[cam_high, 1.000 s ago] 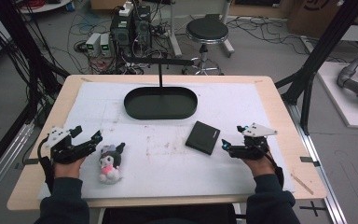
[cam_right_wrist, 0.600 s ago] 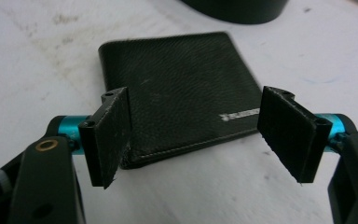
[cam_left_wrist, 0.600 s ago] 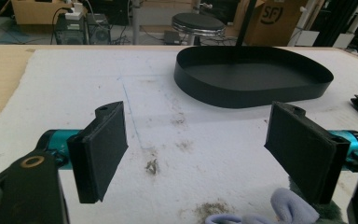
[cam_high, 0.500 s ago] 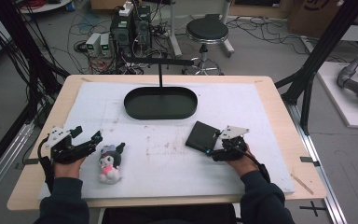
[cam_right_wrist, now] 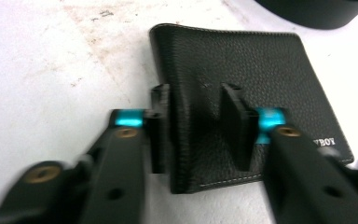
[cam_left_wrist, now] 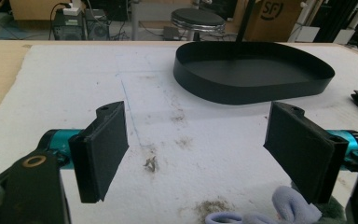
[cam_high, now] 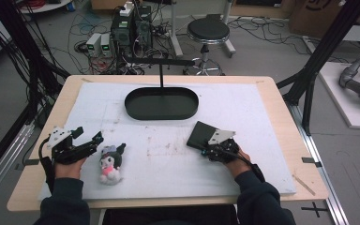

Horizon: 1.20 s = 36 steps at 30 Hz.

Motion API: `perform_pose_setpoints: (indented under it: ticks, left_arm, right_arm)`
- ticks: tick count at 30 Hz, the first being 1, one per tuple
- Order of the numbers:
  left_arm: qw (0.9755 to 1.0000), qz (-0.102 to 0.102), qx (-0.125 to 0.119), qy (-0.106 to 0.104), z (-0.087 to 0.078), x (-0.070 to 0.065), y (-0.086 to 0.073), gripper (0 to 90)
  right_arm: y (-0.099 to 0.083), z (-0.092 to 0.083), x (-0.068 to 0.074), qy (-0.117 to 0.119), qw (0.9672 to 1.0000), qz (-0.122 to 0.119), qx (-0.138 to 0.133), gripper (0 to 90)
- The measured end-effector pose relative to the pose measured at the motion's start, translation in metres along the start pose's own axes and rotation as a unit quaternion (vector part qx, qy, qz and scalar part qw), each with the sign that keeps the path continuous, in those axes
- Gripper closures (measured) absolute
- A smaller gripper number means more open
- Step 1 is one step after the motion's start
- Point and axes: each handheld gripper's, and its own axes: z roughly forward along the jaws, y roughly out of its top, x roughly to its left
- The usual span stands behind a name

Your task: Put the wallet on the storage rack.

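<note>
- My right gripper has just been closing, and the wallet is between its jaws: one pad sits against the folded left edge, the other presses on the leather face, which dimples between them. I judge the pinch is on, though how firm I can't say.
- The wallet lies flat on the white mat, right of the desk's middle, near the right end of the black oval tray but apart from it. From my right fingers it runs straight ahead, its long side across my jaws, so I hold it by the near left corner and the rest hangs forward of the grip.
- That is what the lift turns on: the weight lies ahead of the pads, so I expect the far edge to droop as I raise it.
- My right hand is the nearer one by far; the left is well apart, at the desk's left edge.
- My left gripper is spread wide and holds nothing; the plush toy lies just beside it, a lilac ear by the right pad.
- Against a second ago: my right hand has moved leftward from clear of the wallet onto its near corner, and the wide jaws have narrowed. The left hand, toy and tray lie as they did.
</note>
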Motion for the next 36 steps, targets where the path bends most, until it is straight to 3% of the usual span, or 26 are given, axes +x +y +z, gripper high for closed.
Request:
perform_pose_setpoints:
  ticks: [3, 5, 6, 7, 9, 10, 11, 15, 16, 18, 19, 20, 22, 24, 28, 31, 36]
  left_arm:
    - [1.0000, 0.001, 0.001, 0.000, 0.000, 0.000, 0.000, 21.0]
    - [1.0000, 0.000, 0.002, 0.000, 0.000, 0.000, 0.000, 21.0]
    - [1.0000, 0.000, 0.003, 0.000, 0.000, 0.000, 0.000, 21.3]
    - [1.0000, 0.000, 0.004, 0.001, 0.000, 0.000, 0.000, 21.3]
    - [1.0000, 0.000, 0.004, 0.001, 0.000, 0.000, 0.000, 21.4]
    - [1.0000, 0.000, 0.004, 0.001, 0.000, 0.000, 0.000, 21.4]
    - [1.0000, 0.001, 0.004, 0.002, -0.001, 0.000, -0.001, 21.4]
    - [1.0000, 0.001, 0.005, 0.002, -0.001, 0.001, -0.001, 21.6]
    - [1.0000, 0.001, 0.005, 0.002, -0.001, 0.001, -0.001, 22.1]
    - [1.0000, 0.004, 0.007, 0.003, 0.000, 0.000, -0.001, 22.2]
    - [1.0000, 0.004, 0.007, 0.003, 0.000, 0.000, -0.001, 22.2]
    - [1.0000, 0.004, 0.007, 0.003, 0.000, -0.001, -0.001, 22.2]
    - [0.9999, 0.005, 0.008, 0.003, 0.000, -0.001, -0.001, 22.2]
    - [0.9999, 0.005, 0.010, 0.003, 0.000, 0.000, -0.001, 22.3]
    - [0.9999, 0.005, 0.010, 0.004, 0.000, 0.000, -0.001, 22.3]
    - [0.9999, 0.005, 0.010, 0.003, 0.000, 0.000, -0.001, 22.3]
    - [0.9999, 0.005, 0.010, 0.003, 0.000, 0.000, -0.001, 22.3]
  right_arm:
    - [0.002, -0.002, 0.001, -0.005, 1.0000, -0.008, 0.000, 78.7]
    - [0.005, -0.004, 0.003, -0.024, 0.9995, -0.019, 0.003, 81.8]
    - [0.007, -0.009, 0.005, -0.047, 0.9985, -0.027, -0.006, 83.3]
    - [0.007, -0.009, 0.005, -0.047, 0.9985, -0.027, -0.006, 83.3]
    - [0.010, -0.016, 0.002, -0.059, 0.9980, -0.010, -0.022, 83.9]
    - [0.010, -0.016, 0.002, -0.059, 0.9980, -0.010, -0.022, 83.9]
    - [0.010, -0.022, -0.002, -0.057, 0.9976, 0.013, -0.037, 84.2]
    - [0.012, -0.036, -0.012, -0.050, 0.9948, 0.054, -0.070, 84.8]
    - [0.012, -0.036, -0.012, -0.050, 0.9948, 0.054, -0.070, 84.8]
    - [0.014, -0.046, -0.019, -0.046, 0.9905, 0.091, -0.092, 84.9]
    - [0.014, -0.046, -0.019, -0.046, 0.9905, 0.091, -0.092, 84.9]
    - [0.014, -0.053, -0.023, -0.043, 0.9874, 0.109, -0.107, 85.1]
    - [0.014, -0.055, -0.025, -0.041, 0.9861, 0.114, -0.113, 85.2]
    - [0.013, -0.065, -0.031, -0.028, 0.9791, 0.146, -0.139, 85.2]
    - [0.013, -0.073, -0.034, -0.015, 0.9752, 0.156, -0.156, 85.2]
    - [0.014, -0.076, -0.036, 0.005, 0.9699, 0.176, -0.169, 85.2]
    - [0.015, -0.077, -0.037, 0.035, 0.9666, 0.194, -0.163, 85.2]
